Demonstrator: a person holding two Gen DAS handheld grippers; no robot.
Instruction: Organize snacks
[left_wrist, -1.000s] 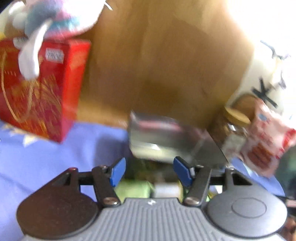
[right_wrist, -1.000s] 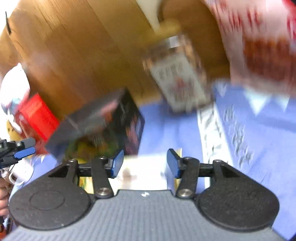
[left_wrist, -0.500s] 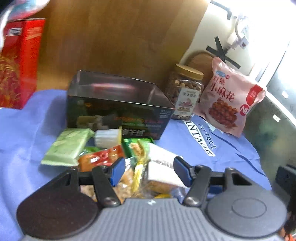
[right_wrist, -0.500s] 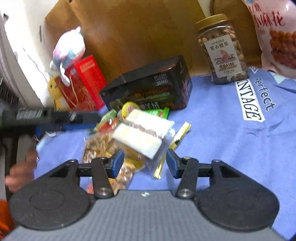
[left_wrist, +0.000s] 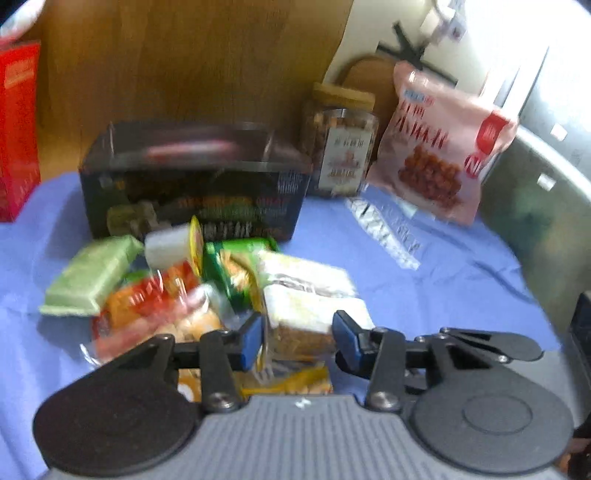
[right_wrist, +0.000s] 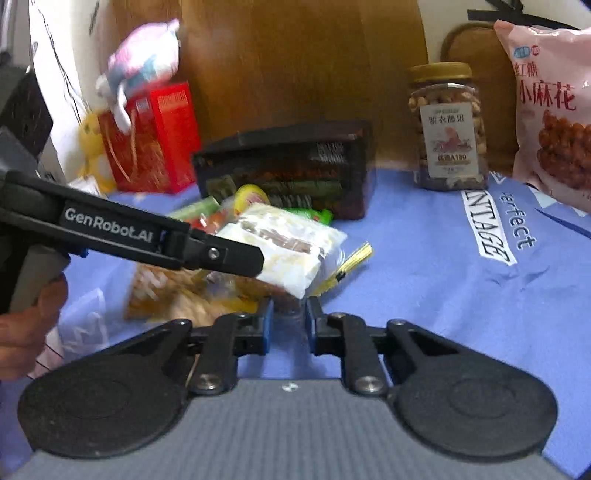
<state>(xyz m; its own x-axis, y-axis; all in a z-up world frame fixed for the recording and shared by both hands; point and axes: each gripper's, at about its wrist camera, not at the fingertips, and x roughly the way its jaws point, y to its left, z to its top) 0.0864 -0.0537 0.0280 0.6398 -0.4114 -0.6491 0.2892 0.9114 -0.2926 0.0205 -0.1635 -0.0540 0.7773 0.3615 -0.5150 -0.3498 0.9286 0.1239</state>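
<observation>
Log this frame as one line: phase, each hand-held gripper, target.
phase: approach | left hand-held gripper: open, straddling white wafer pack | right hand-held gripper: narrowly open at snack pile edge | dark box: behind pile

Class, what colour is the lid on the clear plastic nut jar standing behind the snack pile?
The clear plastic nut jar has a tan, yellowish-gold lid, sharpest in the right wrist view.

snack pile (left_wrist: 207, 291) lying heaped on blue cloth, just before box | white packet (right_wrist: 284, 251) sitting tilted on top | green bar (left_wrist: 88, 277) lying flat at left edge | box (left_wrist: 195, 181) dark, standing open-topped behind | contents blurring, hard to tell
</observation>
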